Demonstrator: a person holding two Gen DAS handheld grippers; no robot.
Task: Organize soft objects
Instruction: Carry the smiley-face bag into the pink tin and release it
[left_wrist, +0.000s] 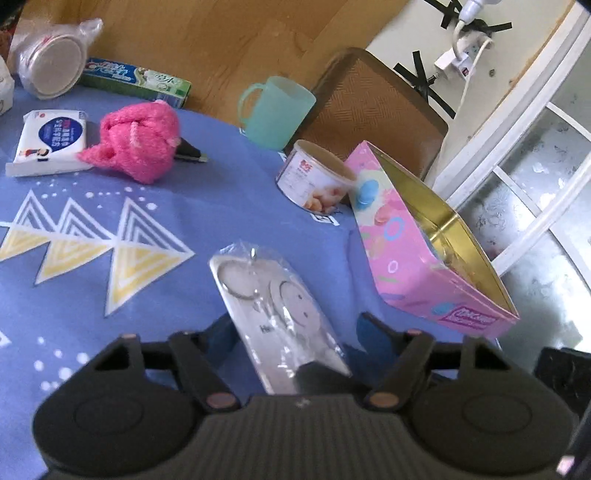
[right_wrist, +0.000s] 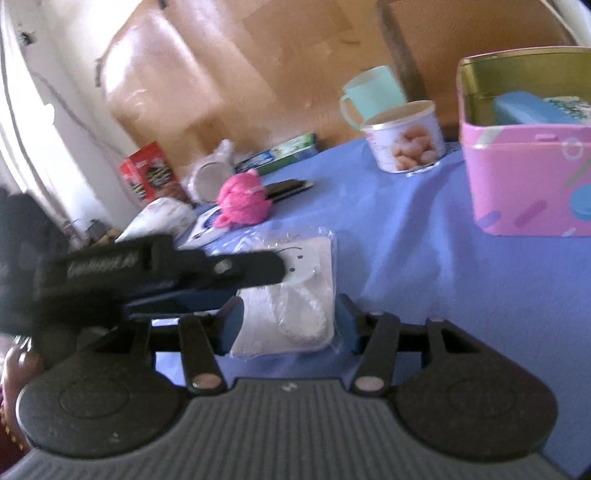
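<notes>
No print resolves into legible characters: the tissue pack (left_wrist: 51, 138), toothpaste box (left_wrist: 136, 79), can (left_wrist: 314, 181), pink tin (left_wrist: 424, 266) and red box (right_wrist: 151, 177) carry lettering too blurred or small to read.

Bright daylight throughout, pouring in from the frosted glass window panes (left_wrist: 535, 206) in the left wrist view and washing out the white wall (right_wrist: 22, 122) at the right wrist view's left edge. Soft shadows on the blue patterned tablecloth (left_wrist: 229, 206). Strong fisheye bending at edges. Right view smeared with motion blur; left view fairly sharp.
</notes>
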